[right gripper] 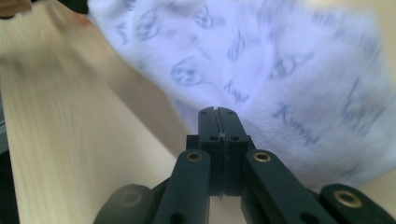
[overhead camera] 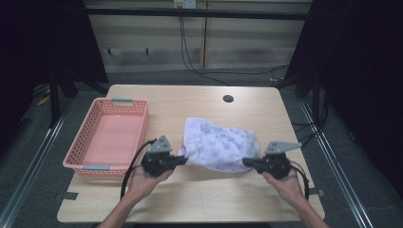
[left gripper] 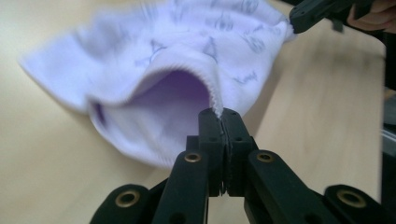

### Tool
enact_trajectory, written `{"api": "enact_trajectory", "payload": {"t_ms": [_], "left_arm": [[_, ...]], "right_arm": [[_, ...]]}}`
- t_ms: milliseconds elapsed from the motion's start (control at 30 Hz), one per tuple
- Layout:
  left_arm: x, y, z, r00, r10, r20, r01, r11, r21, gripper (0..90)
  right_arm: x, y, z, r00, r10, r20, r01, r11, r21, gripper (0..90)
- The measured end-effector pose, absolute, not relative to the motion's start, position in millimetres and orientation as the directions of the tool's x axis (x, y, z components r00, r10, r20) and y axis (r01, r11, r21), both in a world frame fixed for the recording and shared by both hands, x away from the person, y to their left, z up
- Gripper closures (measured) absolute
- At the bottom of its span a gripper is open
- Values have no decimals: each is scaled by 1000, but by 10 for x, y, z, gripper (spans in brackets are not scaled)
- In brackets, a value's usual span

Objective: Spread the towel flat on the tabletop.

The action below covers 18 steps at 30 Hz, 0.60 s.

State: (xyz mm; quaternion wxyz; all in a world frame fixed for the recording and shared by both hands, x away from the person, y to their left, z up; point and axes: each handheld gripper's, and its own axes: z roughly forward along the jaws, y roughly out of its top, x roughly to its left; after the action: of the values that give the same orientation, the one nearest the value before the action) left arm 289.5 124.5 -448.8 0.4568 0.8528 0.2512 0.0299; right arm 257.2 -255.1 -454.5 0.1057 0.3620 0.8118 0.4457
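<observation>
Between the pinching left claw (overhead camera: 183, 160) and right claw (overhead camera: 247, 163), the cloth (overhead camera: 218, 142) stretches crosswise.

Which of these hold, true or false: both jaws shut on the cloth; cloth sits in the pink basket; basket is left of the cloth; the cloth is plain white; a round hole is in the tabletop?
1. Left gripper and right gripper both have jaws shut on the cloth: true.
2. Cloth sits in the pink basket: false, it is on the table; nothing lies in the basket.
3. Basket is left of the cloth: true.
4. Cloth is plain white: false, it carries a grey print.
5. Round hole in the tabletop: true.
</observation>
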Motion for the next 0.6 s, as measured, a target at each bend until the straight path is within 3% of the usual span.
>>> {"api": "enact_trajectory", "payload": {"t_ms": [200, 333, 433, 533, 600], "left_arm": [[2602, 1353, -4750, 884, 413, -219, 432, -542, 721, 875], [2625, 1368, -4685, 875, 421, -238, 442, -497, 747, 693], [2760, 1389, -4580, 853, 453, -258, 462, -427, 778, 599], [2934, 1272, -4587, 842, 490, -225, 464, -445, 766, 605], [3084, 1193, -4660, 817, 516, -258, 497, -402, 769, 577]], "right_arm": [[2337, -2485, -4801, -748, 636, 190, 536, 411, 738, 874], [2310, -2510, -4663, -754, 631, 181, 503, 378, 778, 684], [2427, -2609, -4461, -724, 673, 151, 462, 310, 831, 630], [2676, -2676, -4386, -682, 715, 157, 474, 268, 839, 578], [2911, -2651, -4397, -644, 752, 143, 493, 265, 829, 506]]}}
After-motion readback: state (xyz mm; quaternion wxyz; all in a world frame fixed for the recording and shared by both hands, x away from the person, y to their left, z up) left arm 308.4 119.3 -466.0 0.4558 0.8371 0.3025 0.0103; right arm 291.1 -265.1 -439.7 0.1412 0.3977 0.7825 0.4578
